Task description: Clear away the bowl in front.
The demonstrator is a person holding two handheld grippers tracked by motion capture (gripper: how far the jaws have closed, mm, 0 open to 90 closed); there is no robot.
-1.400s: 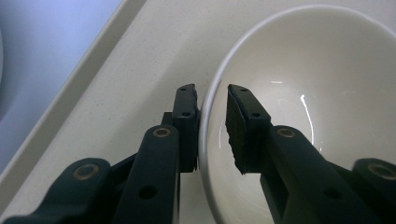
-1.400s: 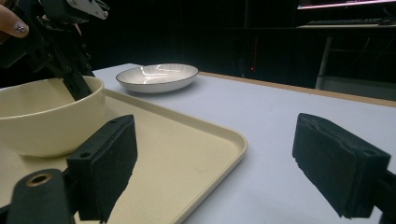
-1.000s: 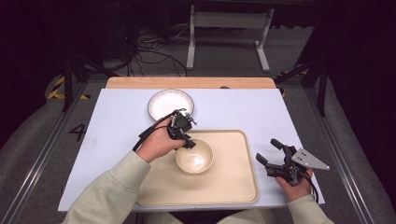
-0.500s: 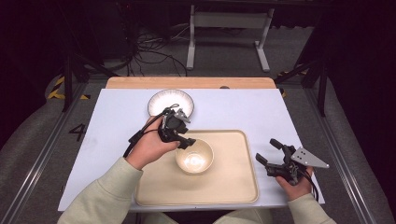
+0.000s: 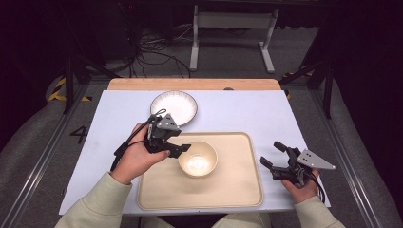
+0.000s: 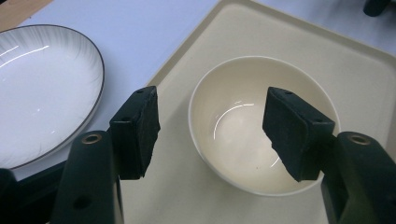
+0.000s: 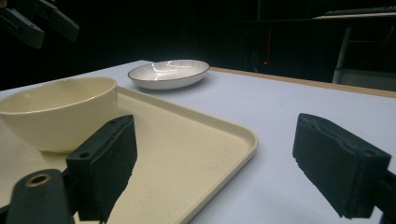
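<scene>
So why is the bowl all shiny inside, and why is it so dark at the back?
Left gripper view: overhead light glares off the bowl and the plate. Right gripper view: the room beyond the table is unlit, near black; the close fingers look slightly soft.

Light: overhead, bright on the table [image 5: 237,114], surroundings beyond its far edge near black | Glare: white streaks on the plate [image 6: 42,88] and inside the bowl [image 6: 243,126] | Shadows: soft, short | Focus: high view slightly soft; near fingers [image 7: 107,158] blurred in the right gripper view.
</scene>
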